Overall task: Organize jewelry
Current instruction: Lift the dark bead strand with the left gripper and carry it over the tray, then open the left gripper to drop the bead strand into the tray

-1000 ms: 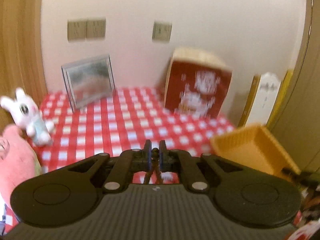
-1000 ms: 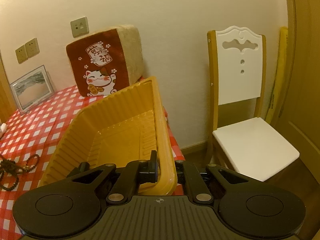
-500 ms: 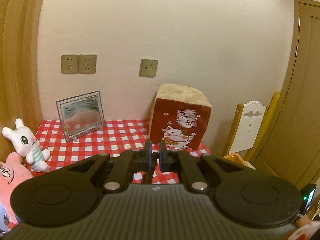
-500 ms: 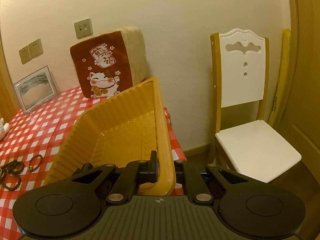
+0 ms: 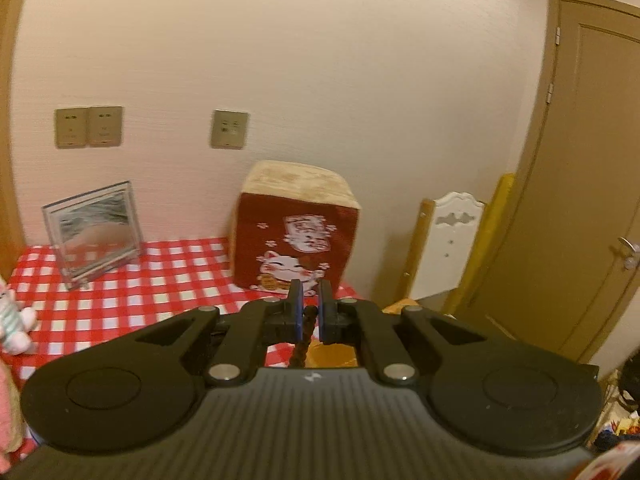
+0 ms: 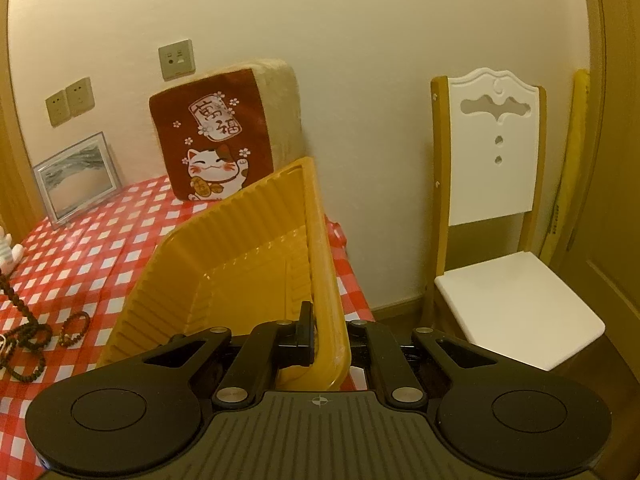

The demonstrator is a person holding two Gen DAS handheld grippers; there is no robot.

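Beads (image 5: pixel 303 342), dark strand, hanging pinched in left gripper (image 5: pixel 308 305); right gripper (image 6: pixel 325 334) clamping yellow basket (image 6: pixel 224 276) rim, tilting it above desk (image 6: pixel 80 256).

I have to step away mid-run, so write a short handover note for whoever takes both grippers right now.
Left gripper: shut on a dark beaded string hanging below the jaws, over the table.
Right gripper: shut on the yellow basket rim, holding it tilted.
More beads and a small bracelet lie on the checkered cloth, left of the basket.
Done: nothing visible in the basket.
Left: drop the held string in, then collect the rest.
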